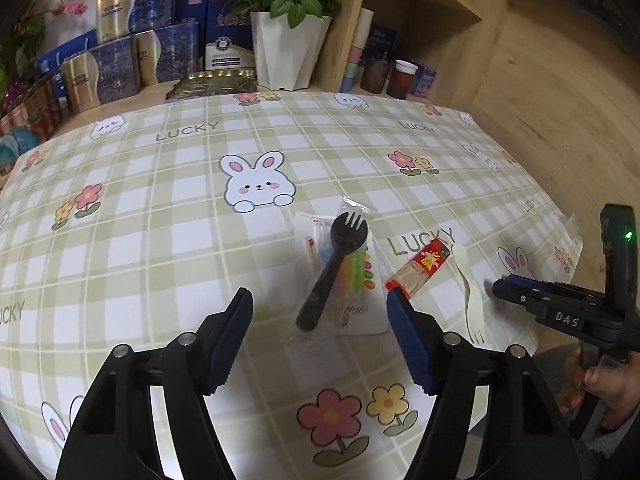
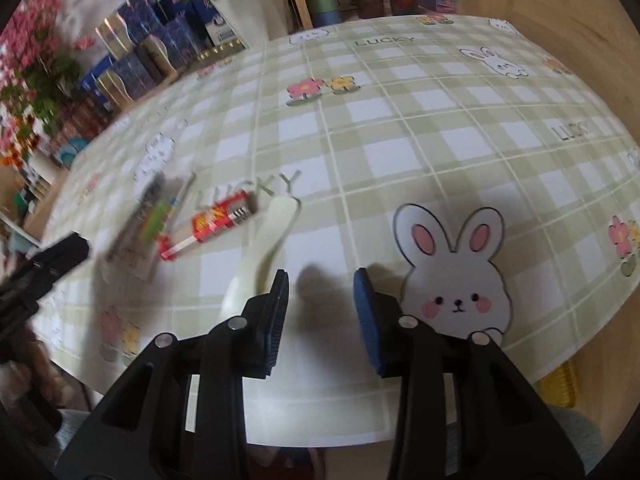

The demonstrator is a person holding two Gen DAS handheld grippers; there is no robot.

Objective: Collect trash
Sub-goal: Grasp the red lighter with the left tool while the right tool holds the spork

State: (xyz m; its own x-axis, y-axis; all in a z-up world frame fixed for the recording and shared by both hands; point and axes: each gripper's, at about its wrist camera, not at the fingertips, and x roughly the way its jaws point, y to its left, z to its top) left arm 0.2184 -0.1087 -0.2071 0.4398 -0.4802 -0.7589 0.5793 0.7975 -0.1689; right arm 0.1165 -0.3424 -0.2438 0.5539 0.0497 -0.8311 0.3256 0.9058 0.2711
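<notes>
Left gripper [image 1: 320, 320] agape, right gripper [image 2: 320, 304] agape; glossy black plastic fork [image 1: 332, 268] between.

A white flowerpot [image 1: 286, 52] with red roses stands beside blue boxes [image 1: 120, 68].

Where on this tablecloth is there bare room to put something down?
Bare cloth spreads left of the black spork and behind it, toward the white flower pot. It is crowded from the spork's packet across the red wrapper to the cream fork near the right gripper.
</notes>
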